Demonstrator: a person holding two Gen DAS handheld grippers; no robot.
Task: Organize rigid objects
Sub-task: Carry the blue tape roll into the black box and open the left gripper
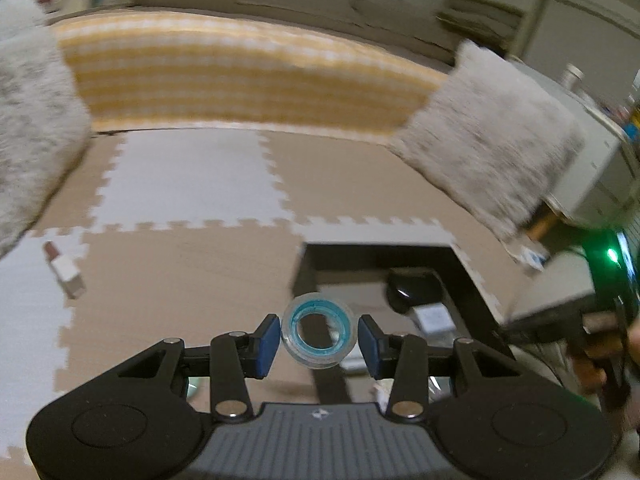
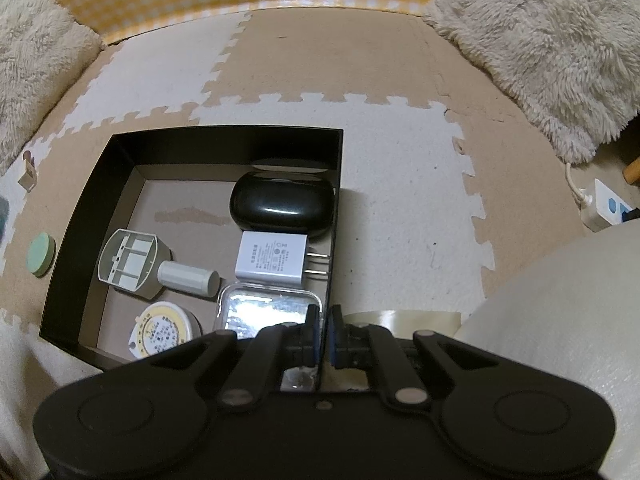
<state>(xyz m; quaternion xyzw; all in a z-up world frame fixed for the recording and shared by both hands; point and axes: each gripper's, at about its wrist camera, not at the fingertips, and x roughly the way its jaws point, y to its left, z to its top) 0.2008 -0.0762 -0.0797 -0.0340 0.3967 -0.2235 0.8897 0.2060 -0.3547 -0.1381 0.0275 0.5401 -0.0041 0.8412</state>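
My left gripper (image 1: 318,334) is open, with a clear round case with a teal ring (image 1: 318,332) between its blue pads, apart from both, above the left wall of the black box (image 1: 380,254). My right gripper (image 2: 323,334) is shut on the box's right wall (image 2: 335,200). Inside the box lie a black oval case (image 2: 282,204), a white charger plug (image 2: 274,258), a clear plastic case (image 2: 268,312), a grey handled part (image 2: 132,264) and a yellow round tin (image 2: 162,334).
A lipstick (image 1: 66,270) lies on the foam puzzle mat at the left. A green round disc (image 2: 40,254) lies left of the box. A tape roll (image 2: 404,318) sits by the right gripper. Fluffy cushions (image 2: 540,40) and a yellow checked mattress (image 1: 240,80) border the mat.
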